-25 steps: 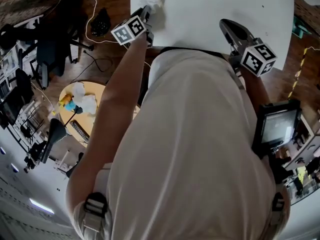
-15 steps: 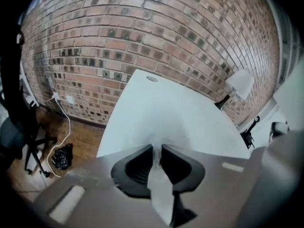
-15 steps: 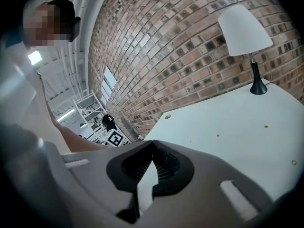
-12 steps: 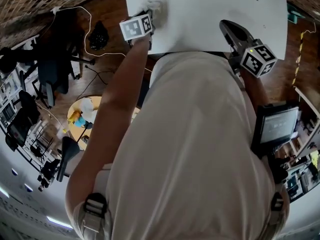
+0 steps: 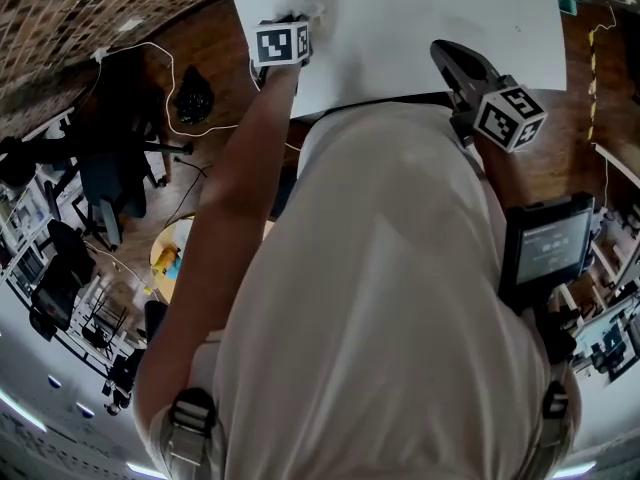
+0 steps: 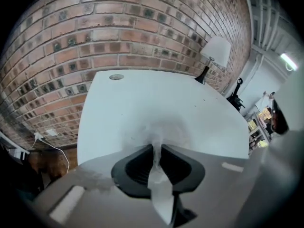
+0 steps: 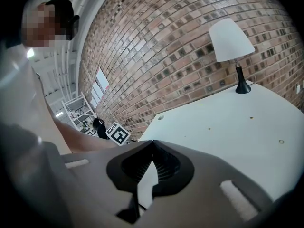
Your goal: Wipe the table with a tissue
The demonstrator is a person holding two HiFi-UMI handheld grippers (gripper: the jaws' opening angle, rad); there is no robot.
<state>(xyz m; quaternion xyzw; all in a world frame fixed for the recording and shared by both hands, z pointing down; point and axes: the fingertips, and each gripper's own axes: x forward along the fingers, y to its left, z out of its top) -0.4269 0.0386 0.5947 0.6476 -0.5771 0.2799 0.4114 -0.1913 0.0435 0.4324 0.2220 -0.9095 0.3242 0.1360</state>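
Two grippers worked at the white table (image 5: pixel 420 18). Off table's left edge: wood floor w/ dark chair (image 5: pixel 110 178). Just inside that edge, near the front corner, left gripper (image 5: pixel 298 20) pinched the tissue (image 5: pixel 316 12) down on the top, jaws just tightened a bit on it. Mid table was bare, w/ wide room toward brick wall (image 6: pixel 118 32). Over table's front edge, right gripper (image 5: pixel 446 52) hovered w/ jaws together, nothing in them. Lamp (image 6: pixel 214 51) stood at table's far right corner.

The table (image 5: pixel 420 28) and the tissue (image 6: pixel 156 153) are plain white. The far brick wall (image 6: pixel 118 27) is reddish-brown with pale joints. The lamp (image 7: pixel 231 44) has a white shade and a black stem.
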